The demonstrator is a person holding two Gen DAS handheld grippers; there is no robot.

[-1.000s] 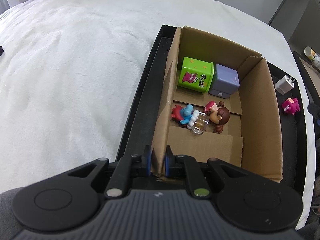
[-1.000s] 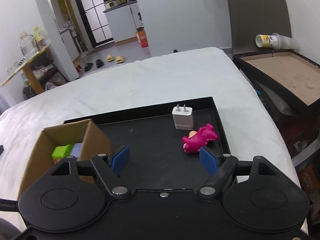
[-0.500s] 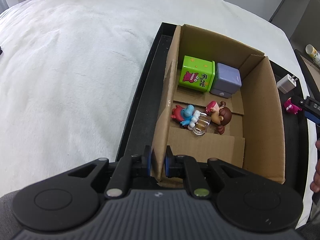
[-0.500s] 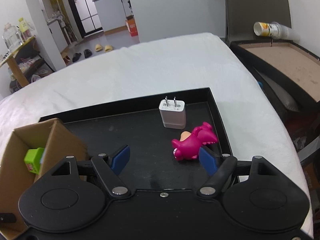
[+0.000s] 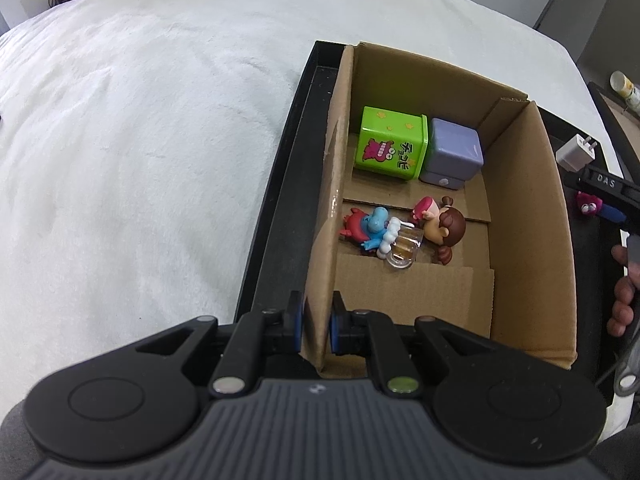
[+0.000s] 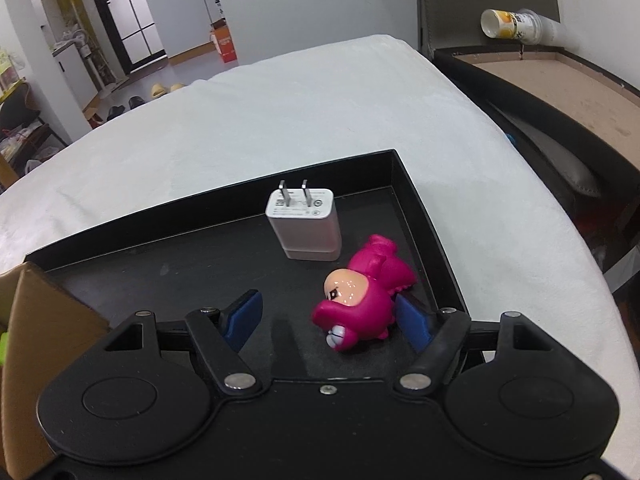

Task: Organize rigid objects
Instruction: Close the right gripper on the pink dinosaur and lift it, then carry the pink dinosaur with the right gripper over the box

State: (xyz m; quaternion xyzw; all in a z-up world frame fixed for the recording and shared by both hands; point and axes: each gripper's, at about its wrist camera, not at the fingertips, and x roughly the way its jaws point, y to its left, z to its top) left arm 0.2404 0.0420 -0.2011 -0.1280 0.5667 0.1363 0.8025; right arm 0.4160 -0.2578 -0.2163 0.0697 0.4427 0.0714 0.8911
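A cardboard box (image 5: 528, 216) stands on a black tray (image 5: 276, 200). My left gripper (image 5: 317, 326) is shut on the box's near left wall. Inside lie a green cube (image 5: 391, 148), a lilac cube (image 5: 454, 152), a blue and red figure (image 5: 368, 227), a brown-haired figure (image 5: 442, 226) and a clear cup (image 5: 405, 250). My right gripper (image 6: 326, 318) is open over the tray (image 6: 168, 268), its right finger beside a pink figure (image 6: 360, 300) lying between the fingers. A white charger (image 6: 305, 224) stands just beyond it.
The tray sits on a white cloth-covered table (image 5: 140, 140). A second black tray with a brown bottom (image 6: 560, 80) lies to the right, with a cup (image 6: 516, 26) tipped at its far edge. The table edge drops off to the right.
My right gripper has moved forward and down to the pink figure, which now lies between its open fingers. My left gripper keeps its hold on the box wall.
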